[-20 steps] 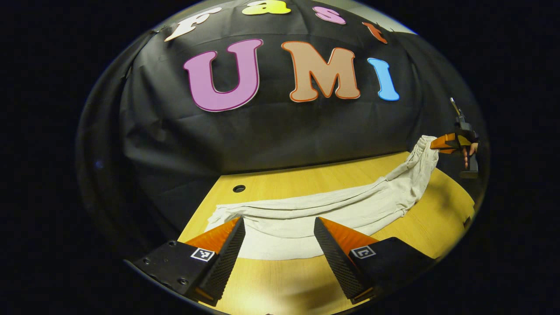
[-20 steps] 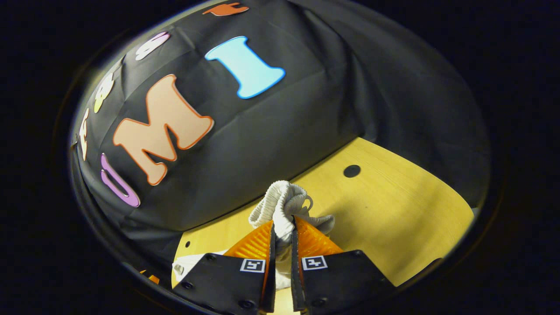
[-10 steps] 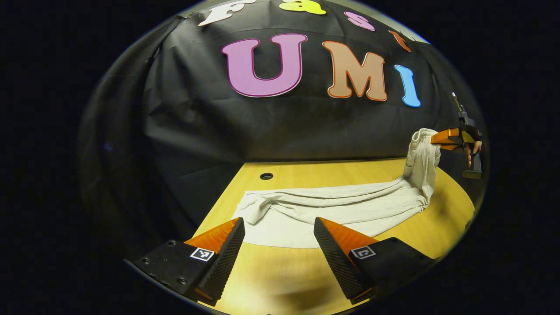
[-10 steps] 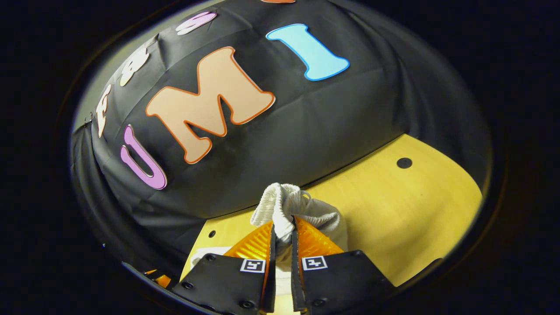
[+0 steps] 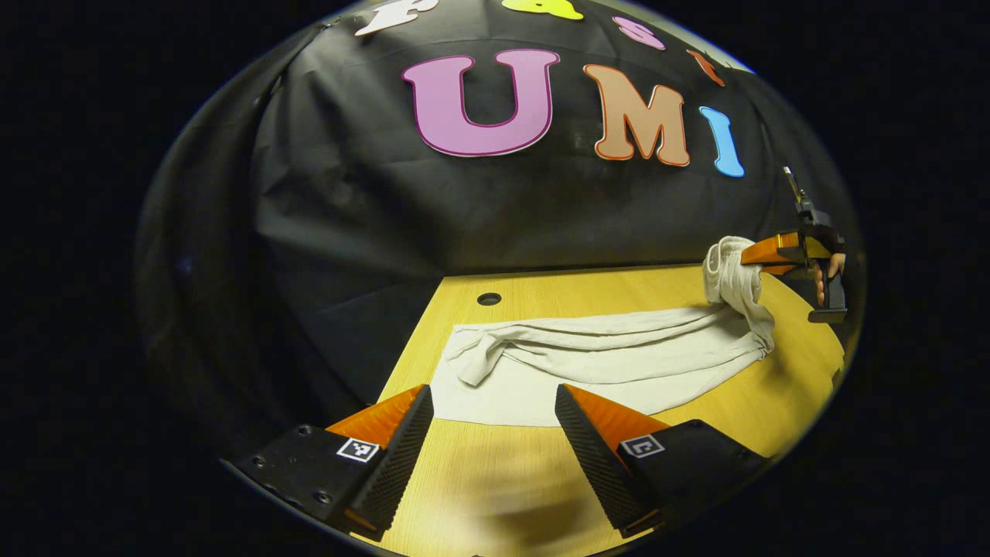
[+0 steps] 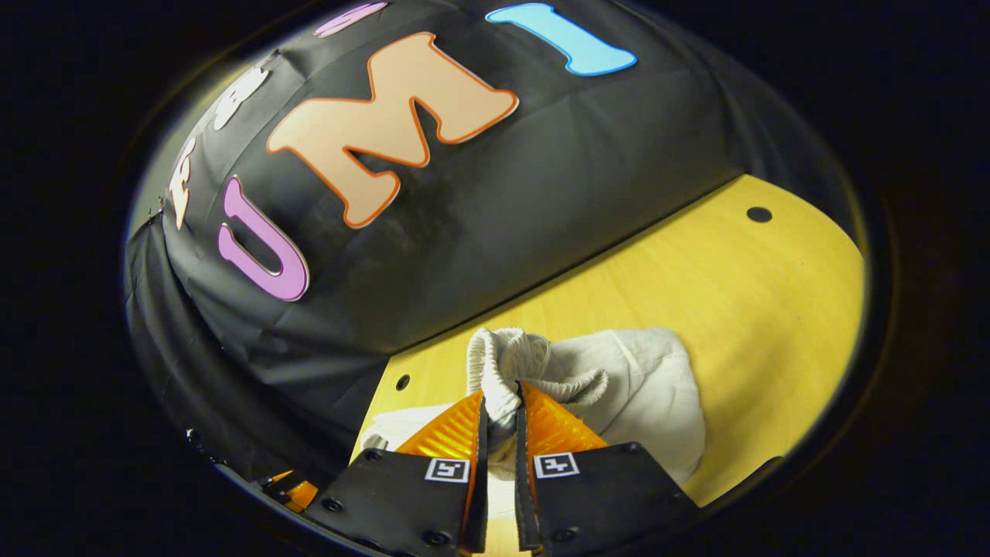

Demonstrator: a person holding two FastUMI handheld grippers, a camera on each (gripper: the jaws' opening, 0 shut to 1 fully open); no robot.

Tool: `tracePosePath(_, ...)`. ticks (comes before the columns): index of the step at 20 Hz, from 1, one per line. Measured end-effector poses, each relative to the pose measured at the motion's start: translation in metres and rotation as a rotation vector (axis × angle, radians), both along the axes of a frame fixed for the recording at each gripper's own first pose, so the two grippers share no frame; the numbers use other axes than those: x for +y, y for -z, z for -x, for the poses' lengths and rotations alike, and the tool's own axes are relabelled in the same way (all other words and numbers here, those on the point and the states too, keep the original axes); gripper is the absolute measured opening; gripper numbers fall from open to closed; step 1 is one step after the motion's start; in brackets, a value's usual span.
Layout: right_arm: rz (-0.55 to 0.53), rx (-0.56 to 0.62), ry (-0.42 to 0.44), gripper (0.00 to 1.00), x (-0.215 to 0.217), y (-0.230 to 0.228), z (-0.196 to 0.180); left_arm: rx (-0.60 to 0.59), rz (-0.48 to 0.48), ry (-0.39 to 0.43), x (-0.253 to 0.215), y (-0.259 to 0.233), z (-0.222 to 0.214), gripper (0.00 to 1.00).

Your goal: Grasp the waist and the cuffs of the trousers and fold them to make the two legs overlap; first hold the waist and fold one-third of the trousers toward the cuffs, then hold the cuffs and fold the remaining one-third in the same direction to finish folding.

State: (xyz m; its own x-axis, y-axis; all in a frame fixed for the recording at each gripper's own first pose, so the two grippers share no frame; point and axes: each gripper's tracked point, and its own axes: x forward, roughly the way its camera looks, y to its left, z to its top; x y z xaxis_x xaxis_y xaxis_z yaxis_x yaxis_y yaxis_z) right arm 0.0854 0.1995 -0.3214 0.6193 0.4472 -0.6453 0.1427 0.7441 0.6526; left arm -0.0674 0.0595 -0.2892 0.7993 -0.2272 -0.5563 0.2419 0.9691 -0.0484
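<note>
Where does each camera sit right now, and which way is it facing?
Left gripper view: rides the open left claw, low over the table, facing the trousers; the right claw and a hand show far right.
Right gripper view: rides the right claw, shut on the waist, facing the wall.
Shared: trousers, table.
</note>
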Motion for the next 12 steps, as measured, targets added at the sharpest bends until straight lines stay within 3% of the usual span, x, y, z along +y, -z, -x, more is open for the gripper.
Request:
tracePosePath(8, 0.001, 0.131, -0.114, 0.17, 0.036, 0.053, 0.033, 0.022, 0.026, 0.039, 0.011, 0.024, -0.024, 0.96)
tracePosePath(9, -0.008, 0.144, -0.133, 0.22, 0.040, 0.051, 0.037, 0.029, 0.032, 0.034, 0.014, 0.028, -0.028, 0.97)
tracePosePath(10, -0.008, 0.152, -0.151, 0.16, 0.041, 0.048, 0.039, 0.034, 0.041, 0.028, 0.016, 0.032, -0.033, 0.96)
tracePosePath(12, -0.031, 0.126, -0.168, 0.53, 0.045, 0.044, 0.035, 0.040, 0.063, 0.015, 0.018, 0.038, -0.042, 0.97)
